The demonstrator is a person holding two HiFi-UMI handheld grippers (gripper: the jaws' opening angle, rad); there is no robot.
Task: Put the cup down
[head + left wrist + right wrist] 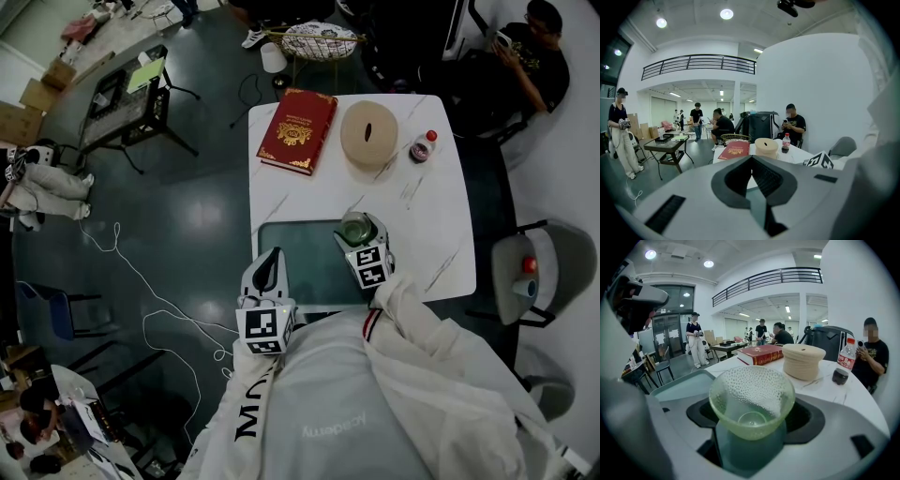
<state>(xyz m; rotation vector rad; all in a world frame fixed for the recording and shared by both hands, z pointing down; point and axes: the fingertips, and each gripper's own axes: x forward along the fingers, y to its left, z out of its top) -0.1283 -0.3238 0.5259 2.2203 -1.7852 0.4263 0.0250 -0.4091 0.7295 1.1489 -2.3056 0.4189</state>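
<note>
A pale green dimpled glass cup (355,228) (751,401) stands upright and empty between the jaws of my right gripper (359,234) (750,430), which is shut on it. The cup is over the far right corner of a teal mat (300,253) (682,386) on the white marble table (431,211). Whether its base touches the mat I cannot tell. My left gripper (272,261) (757,187) sits at the table's near left edge, jaws together with nothing in them.
At the far side of the table lie a red book (297,129) (761,354), a round beige lidded container (368,134) (803,361) and a small soda bottle (424,146) (843,363). A grey chair (544,272) stands to the right. A person (530,56) sits beyond the table.
</note>
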